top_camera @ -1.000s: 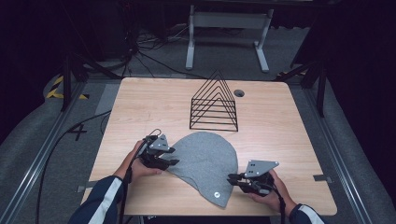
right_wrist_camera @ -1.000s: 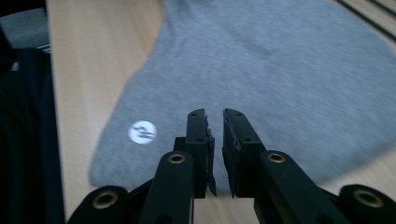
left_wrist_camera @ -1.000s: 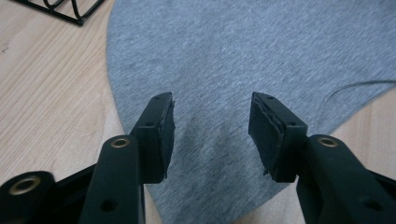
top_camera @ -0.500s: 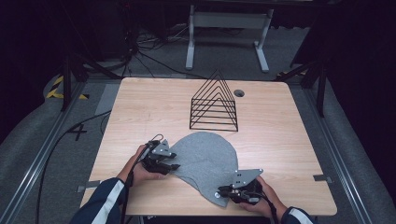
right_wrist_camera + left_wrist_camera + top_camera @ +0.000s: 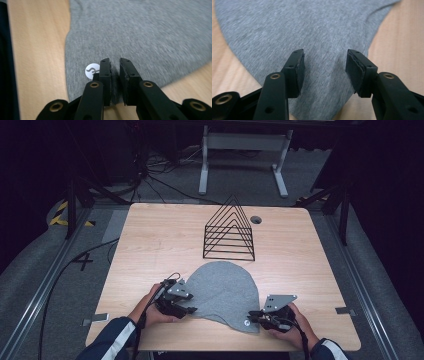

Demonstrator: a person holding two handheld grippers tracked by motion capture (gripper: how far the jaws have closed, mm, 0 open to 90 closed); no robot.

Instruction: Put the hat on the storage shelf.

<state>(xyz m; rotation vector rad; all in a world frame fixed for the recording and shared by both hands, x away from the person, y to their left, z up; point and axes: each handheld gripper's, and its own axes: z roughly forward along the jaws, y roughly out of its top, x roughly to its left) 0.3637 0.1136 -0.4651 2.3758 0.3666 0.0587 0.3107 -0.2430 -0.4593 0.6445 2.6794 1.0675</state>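
A grey beanie (image 5: pixel 222 290) lies flat on the table's (image 5: pixel 150 240) near half. My right gripper (image 5: pixel 115 68) pinches its corner by the white logo (image 5: pixel 91 70) — my left gripper (image 5: pixel 324 67), spread wide, straddles the opposite edge, likely to lift both.

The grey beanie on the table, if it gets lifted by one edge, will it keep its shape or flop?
Probably flop: the grey beanie lies flat and thin on the table, a soft knit with no visible stiffening. It looks light. The right gripper has its jaws nearly closed on the hem near the white logo, pinching a fold of fabric, so the rest would likely drape down.
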